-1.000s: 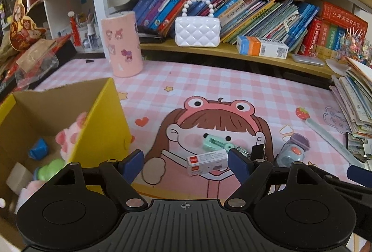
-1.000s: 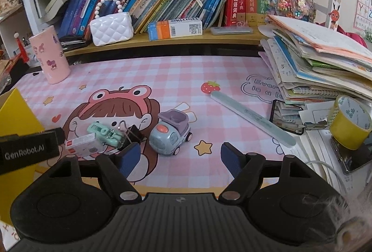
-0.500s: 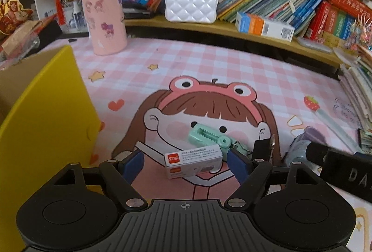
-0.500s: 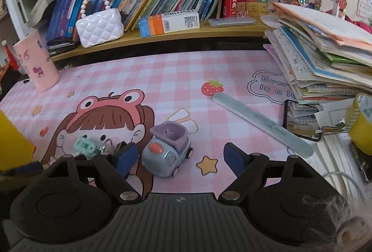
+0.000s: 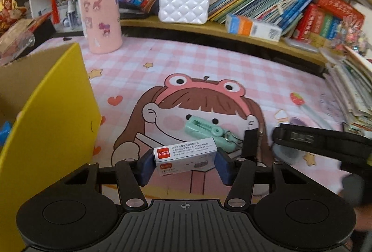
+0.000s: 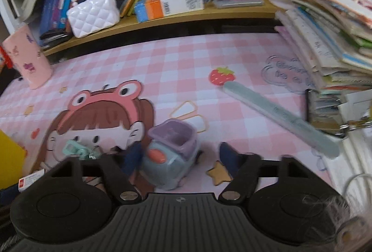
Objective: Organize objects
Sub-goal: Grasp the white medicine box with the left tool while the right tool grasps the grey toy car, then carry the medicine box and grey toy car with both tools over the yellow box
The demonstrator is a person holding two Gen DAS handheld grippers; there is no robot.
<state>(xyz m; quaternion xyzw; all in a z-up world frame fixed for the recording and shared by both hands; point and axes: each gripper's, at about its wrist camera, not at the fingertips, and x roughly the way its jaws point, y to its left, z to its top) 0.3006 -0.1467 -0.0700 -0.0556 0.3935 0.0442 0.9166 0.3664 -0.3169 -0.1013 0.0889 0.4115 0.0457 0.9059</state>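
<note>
We have the small white box (image 5: 184,156) between the blue pads of our left gripper (image 5: 184,164); the jaws have just been closing and now both pads touch its ends, so we judge it is grasped, low on the pink surface (image 5: 209,65). Our right gripper (image 6: 179,159) has also been closing around the toy truck (image 6: 172,154), but a gap shows on the right side, so it is not yet clenched. The step is picking up; next we must lift the box and carry it into the yellow carton (image 5: 46,124) at the left. Just behind the box lie a green clip (image 5: 204,133) and a black binder clip (image 5: 252,142), which may be dragged along.
</note>
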